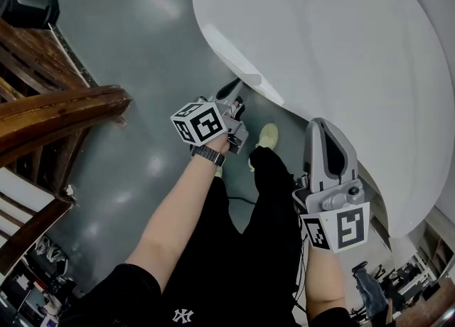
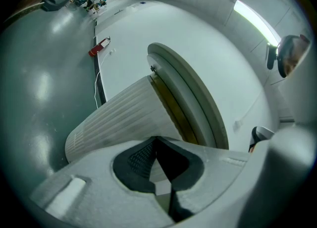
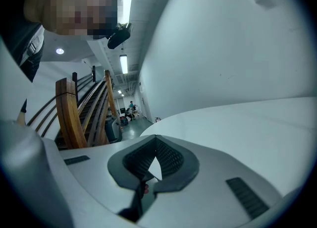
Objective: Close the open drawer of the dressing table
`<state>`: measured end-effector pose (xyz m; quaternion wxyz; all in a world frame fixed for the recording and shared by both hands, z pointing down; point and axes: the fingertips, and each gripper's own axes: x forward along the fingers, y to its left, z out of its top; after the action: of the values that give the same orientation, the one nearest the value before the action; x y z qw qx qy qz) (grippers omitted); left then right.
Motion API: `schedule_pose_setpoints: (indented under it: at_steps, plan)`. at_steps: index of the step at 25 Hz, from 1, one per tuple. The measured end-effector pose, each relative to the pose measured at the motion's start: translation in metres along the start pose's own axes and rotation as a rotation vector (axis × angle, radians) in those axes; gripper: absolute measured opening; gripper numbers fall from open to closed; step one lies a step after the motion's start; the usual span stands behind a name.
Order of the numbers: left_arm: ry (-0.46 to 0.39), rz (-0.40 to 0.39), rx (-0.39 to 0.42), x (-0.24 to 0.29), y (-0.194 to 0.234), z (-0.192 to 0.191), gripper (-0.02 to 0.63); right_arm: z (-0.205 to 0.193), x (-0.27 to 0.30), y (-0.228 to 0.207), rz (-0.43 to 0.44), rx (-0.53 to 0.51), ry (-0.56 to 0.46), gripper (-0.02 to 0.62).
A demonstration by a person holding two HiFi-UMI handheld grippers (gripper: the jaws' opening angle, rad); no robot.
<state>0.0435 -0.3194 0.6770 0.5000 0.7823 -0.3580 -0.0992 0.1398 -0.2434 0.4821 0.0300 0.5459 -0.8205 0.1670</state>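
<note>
**Table** point(image 1: 341, 55): white, with a round-edged top; fills the upper right of the head view. In the left gripper view its rim point(image 2: 188, 93) sits over a ribbed white base point(image 2: 124, 118).

**Slab** point(image 1: 242, 70): pale, juts from under the table's near edge. Its long axis runs along that edge and its lower end points toward the left gripper. Whether this is the drawer cannot be told.

**Left gripper** point(image 1: 233, 98): held just off the table's edge and aimed at the slab. Jaw tips pressed together point(image 2: 157, 140), nothing between them.

**Right gripper** point(image 1: 325, 133): upright beside the table's lower edge. Jaws likewise closed tip to tip point(image 3: 156, 140), holding nothing.

**Shoe** point(image 1: 268, 136): yellowish, on the grey floor point(image 1: 128, 48) between the two grippers, near the table.

**Stairs** point(image 1: 50, 119): wooden, well apart from the table, across the floor.

**Red canister** point(image 2: 99, 47): lying on the floor beyond the table.
</note>
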Motion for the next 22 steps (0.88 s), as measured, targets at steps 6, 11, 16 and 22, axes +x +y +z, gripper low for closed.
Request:
schedule_pose_setpoints:
  at_steps: [6,11,16,22]
  plan:
    - [-0.016,-0.049,-0.013,0.016,-0.003,0.004,0.009,-0.001,0.001,-0.002,-0.004,-0.009,-0.007,0.015]
    - [-0.038,-0.108,-0.021,0.026,-0.005,0.004,0.009,-0.002,0.0,-0.01,-0.015,-0.018,-0.02,0.015]
    - [-0.048,-0.151,-0.019,0.039,-0.007,0.006,0.009,-0.006,0.001,-0.014,-0.023,-0.024,-0.019,0.015]
    - [-0.087,-0.213,-0.04,0.044,-0.01,0.009,0.01,-0.005,-0.001,-0.016,-0.032,-0.04,-0.024,0.015]
